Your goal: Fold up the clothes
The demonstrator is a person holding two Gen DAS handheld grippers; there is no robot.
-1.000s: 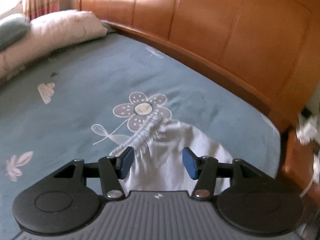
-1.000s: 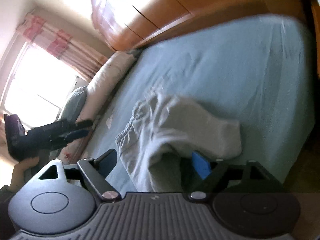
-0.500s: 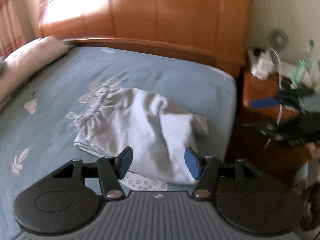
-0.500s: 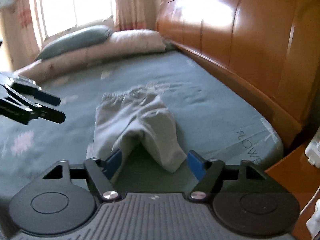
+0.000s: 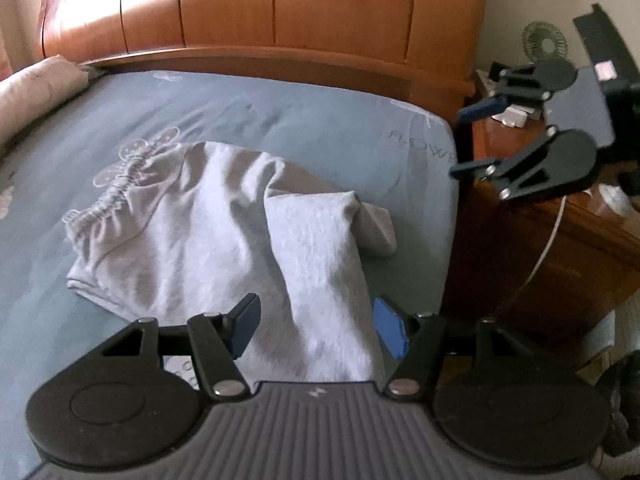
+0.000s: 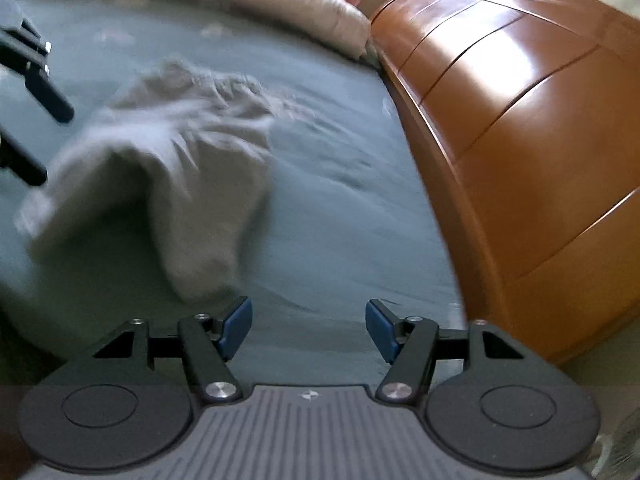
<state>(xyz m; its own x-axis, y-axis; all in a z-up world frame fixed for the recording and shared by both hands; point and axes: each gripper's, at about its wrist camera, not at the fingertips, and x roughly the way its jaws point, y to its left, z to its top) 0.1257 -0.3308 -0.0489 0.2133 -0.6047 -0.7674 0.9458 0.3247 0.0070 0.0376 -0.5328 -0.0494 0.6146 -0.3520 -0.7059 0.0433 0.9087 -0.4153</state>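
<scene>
A light grey pair of shorts (image 5: 200, 220) with an elastic waistband lies crumpled on the blue-grey bed sheet (image 5: 320, 120). One leg of it runs toward me and lies between the fingers of my left gripper (image 5: 316, 328). That gripper is open, and its blue pads do not pinch the cloth. My right gripper (image 5: 468, 140) hovers past the bed's corner, over the nightstand. In the right wrist view the right gripper (image 6: 308, 324) is over bare sheet with nothing between its jaws, which are closing. There the shorts (image 6: 172, 152) lie blurred to the left, near the left gripper (image 6: 52, 146).
A tall wooden headboard (image 5: 280, 12) runs along the far side of the bed (image 6: 520, 120). Pale pillows (image 5: 32, 84) lie at the bed's end (image 6: 240, 0). A wooden nightstand (image 5: 540, 248) with a small fan (image 5: 544, 44) and a white cable stands beside the mattress corner.
My left gripper swung round and sank toward the shorts, so a leg now lies between its fingers. My right gripper rolled, came off the cloth and narrowed over bare sheet.
</scene>
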